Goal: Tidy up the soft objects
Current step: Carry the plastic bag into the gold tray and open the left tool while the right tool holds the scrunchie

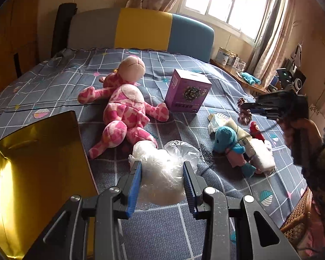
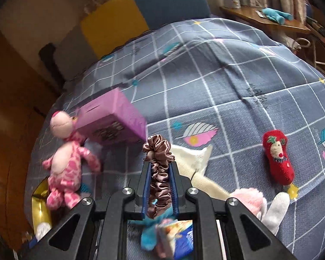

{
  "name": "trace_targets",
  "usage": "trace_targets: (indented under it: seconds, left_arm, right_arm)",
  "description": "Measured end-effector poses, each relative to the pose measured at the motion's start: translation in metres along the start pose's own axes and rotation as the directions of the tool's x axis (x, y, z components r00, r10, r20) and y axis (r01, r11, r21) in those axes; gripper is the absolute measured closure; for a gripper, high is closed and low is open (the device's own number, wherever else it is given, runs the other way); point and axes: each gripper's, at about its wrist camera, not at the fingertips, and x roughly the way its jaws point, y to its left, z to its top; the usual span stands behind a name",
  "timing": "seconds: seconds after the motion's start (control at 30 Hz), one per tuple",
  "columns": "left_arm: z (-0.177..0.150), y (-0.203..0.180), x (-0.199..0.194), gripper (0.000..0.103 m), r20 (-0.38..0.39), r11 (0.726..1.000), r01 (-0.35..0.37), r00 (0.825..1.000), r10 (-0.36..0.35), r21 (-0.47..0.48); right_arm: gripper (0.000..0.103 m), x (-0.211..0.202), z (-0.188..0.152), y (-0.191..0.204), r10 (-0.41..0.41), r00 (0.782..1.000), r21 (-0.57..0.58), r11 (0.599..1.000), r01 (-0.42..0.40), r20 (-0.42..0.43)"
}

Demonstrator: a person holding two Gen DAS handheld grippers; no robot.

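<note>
My left gripper [image 1: 162, 166] is shut on a white soft bundle in a clear plastic bag [image 1: 160, 179], held just above the bed beside an open gold bag [image 1: 39, 162]. In the right wrist view my right gripper [image 2: 160, 164] is shut on a brown satin scrunchie [image 2: 157, 147], lifted over the bed. From the left wrist view that gripper [image 1: 249, 106] and its scrunchie [image 1: 243, 117] hang at the right. A pink spotted plush [image 1: 123, 108] lies sprawled mid-bed. At the right are a blue plush [image 1: 227, 140], a red toy [image 2: 278, 158] and a white plush [image 1: 262, 156].
A purple box [image 1: 187, 91] stands on the checked grey bedspread [image 1: 54, 82] behind the pink plush. A cream cloth [image 2: 192, 156] lies under my right gripper. The headboard [image 1: 143, 28] is behind, a wooden side table [image 2: 270, 19] with tins at the far right.
</note>
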Motion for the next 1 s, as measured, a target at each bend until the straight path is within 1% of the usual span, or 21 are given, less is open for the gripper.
trace_targets:
  seconds: [0.1,0.17,0.2,0.23,0.3,0.37,0.43,0.47,0.5,0.53,0.63,0.73,0.87,0.97,1.0]
  left_arm:
    - [-0.004,0.005,-0.012,0.065,0.017,1.0,-0.011,1.0,0.011,-0.008]
    - [-0.008,0.008,-0.02,0.065,0.028,1.0,-0.02,0.999,0.02,-0.013]
    - [-0.009,0.011,-0.024,0.065,0.034,0.999,-0.027,0.999,0.028,-0.017]
    - [-0.01,0.014,-0.028,0.065,0.039,0.999,-0.034,0.999,0.035,-0.021]
    - [-0.014,0.02,-0.035,0.065,0.048,0.998,-0.05,0.998,0.052,-0.032]
    - [-0.018,0.027,-0.041,0.065,0.049,0.997,-0.067,0.996,0.069,-0.045]
    - [-0.024,0.036,-0.048,0.065,0.053,0.994,-0.086,0.995,0.089,-0.06]
    - [-0.027,0.04,-0.051,0.065,0.055,0.993,-0.097,0.993,0.101,-0.065]
    - [-0.029,0.046,-0.054,0.065,0.055,0.991,-0.111,0.992,0.116,-0.076]
    - [-0.032,0.053,-0.056,0.065,0.053,0.988,-0.123,0.99,0.128,-0.088]
    - [-0.039,0.073,-0.061,0.065,0.049,0.978,-0.169,0.983,0.176,-0.123]
    - [-0.046,0.094,-0.063,0.065,0.039,0.965,-0.202,0.977,0.211,-0.169]
    - [-0.051,0.115,-0.064,0.065,0.025,0.949,-0.23,0.97,0.241,-0.216]
    - [-0.05,0.122,-0.059,0.065,0.008,0.943,-0.256,0.965,0.264,-0.215]
    - [-0.049,0.123,-0.057,0.065,0.0,0.941,-0.261,0.964,0.267,-0.215]
  right_arm:
    - [0.088,-0.006,-0.03,0.031,0.07,0.997,-0.107,0.992,-0.074,-0.044]
    - [0.088,-0.005,-0.053,0.051,0.141,0.984,-0.158,0.975,-0.157,-0.105]
    - [0.088,-0.002,-0.066,0.061,0.164,0.976,-0.184,0.965,-0.189,-0.142]
    - [0.088,0.004,-0.079,0.072,0.163,0.97,-0.218,0.955,-0.201,-0.178]
    - [0.088,0.021,-0.106,0.09,0.13,0.961,-0.286,0.937,-0.2,-0.246]
    - [0.088,0.042,-0.129,0.1,0.096,0.946,-0.318,0.927,-0.199,-0.311]
    - [0.088,0.062,-0.15,0.107,0.011,0.945,-0.381,0.914,-0.142,-0.327]
    - [0.088,0.071,-0.157,0.107,-0.019,0.941,-0.393,0.911,-0.122,-0.337]
    - [0.088,0.077,-0.163,0.108,-0.039,0.941,-0.405,0.908,-0.107,-0.337]
    - [0.087,0.079,-0.166,0.109,-0.048,0.946,-0.416,0.904,-0.095,-0.32]
    - [0.087,0.077,-0.169,0.111,-0.061,0.952,-0.434,0.898,-0.078,-0.298]
    - [0.087,0.075,-0.176,0.114,-0.081,0.959,-0.468,0.882,-0.059,-0.272]
    - [0.083,0.073,-0.189,0.124,-0.123,0.965,-0.529,0.848,-0.019,-0.233]
    - [0.083,0.071,-0.197,0.131,-0.16,0.967,-0.583,0.812,0.015,-0.197]
    - [0.083,0.067,-0.195,0.126,-0.163,0.967,-0.586,0.81,0.017,-0.197]
